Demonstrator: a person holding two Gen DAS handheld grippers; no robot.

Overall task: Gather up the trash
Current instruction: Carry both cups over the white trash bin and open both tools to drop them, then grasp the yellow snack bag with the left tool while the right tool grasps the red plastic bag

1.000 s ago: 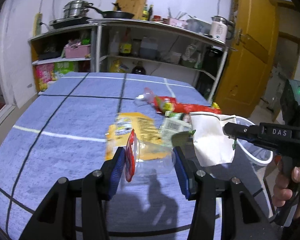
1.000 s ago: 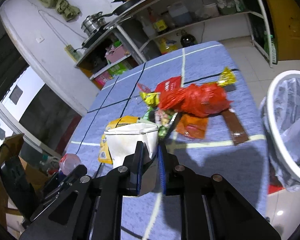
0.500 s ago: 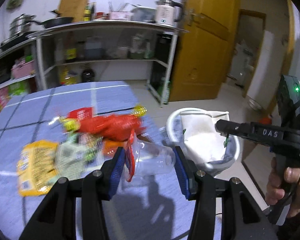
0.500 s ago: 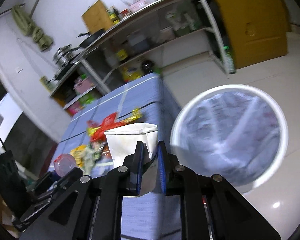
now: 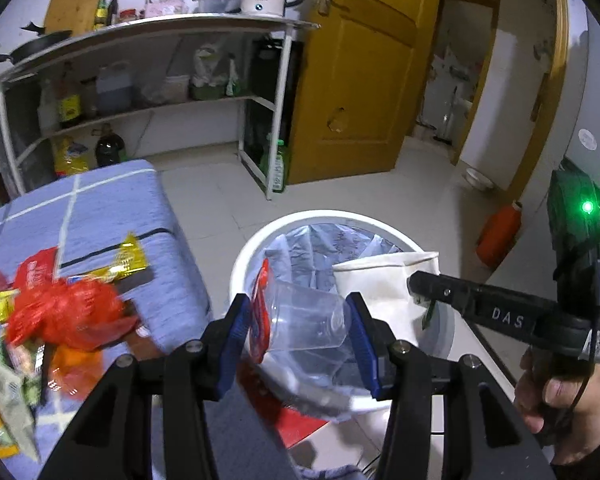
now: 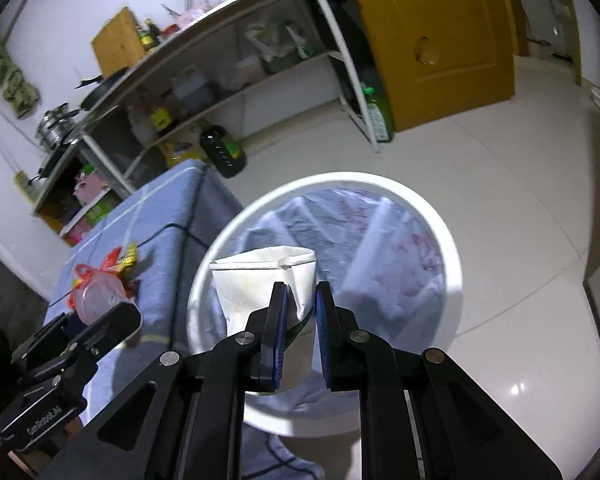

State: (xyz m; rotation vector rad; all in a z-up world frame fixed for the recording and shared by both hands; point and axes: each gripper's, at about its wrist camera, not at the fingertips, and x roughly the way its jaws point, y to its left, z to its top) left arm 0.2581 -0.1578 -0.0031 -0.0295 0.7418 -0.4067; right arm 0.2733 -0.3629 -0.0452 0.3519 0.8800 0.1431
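The left gripper is clamping a clear plastic cup on its side between its blue pads, the cup's peeled red foil lid pressed against the left pad. The right gripper is standing slightly parted now, where half a second ago it was pinching tight; the crumpled white paper cup is resting against its left pad with a gap at the right pad, so I cannot tell whether it is truly gripped. Both cups are now hanging over the round white trash bin at lower centre of each frame, whereas a second ago they were over the table. The bin is lined with a thin, wrinkled bluish plastic bag. At the left of the frames the blue quilted tablecloth is carrying the remaining litter: a crinkly red plastic bag and a shiny gold wrapper. Glossy pale floor tiles are surrounding the bin.
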